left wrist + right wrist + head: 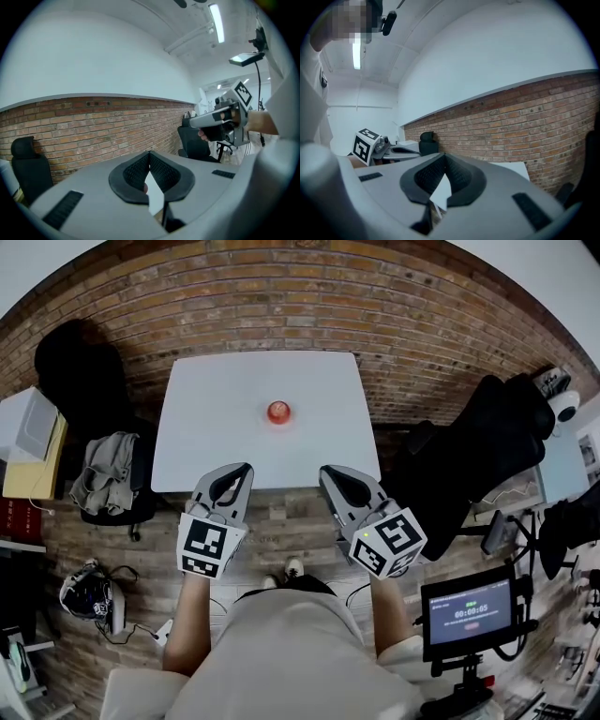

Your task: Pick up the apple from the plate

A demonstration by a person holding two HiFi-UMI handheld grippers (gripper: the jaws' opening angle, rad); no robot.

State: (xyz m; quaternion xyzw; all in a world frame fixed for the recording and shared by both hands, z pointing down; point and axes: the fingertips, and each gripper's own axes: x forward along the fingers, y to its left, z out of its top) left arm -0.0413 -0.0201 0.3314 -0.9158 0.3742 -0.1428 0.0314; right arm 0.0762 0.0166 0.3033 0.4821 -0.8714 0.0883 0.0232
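The left gripper (246,469) and the right gripper (325,471) are both closed and empty. Their tips meet with nothing between them, as each gripper view shows. They hover side by side just over the near edge of the white table (211,432), pointing toward the brick wall (281,296) behind it. A black chair (487,437) stands to the table's right. The red apple (278,412) sits near the table's middle, well apart from both grippers.

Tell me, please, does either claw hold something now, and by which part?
Nothing is held. The left claw and right claw are both shut and empty; the apple lies on the table.
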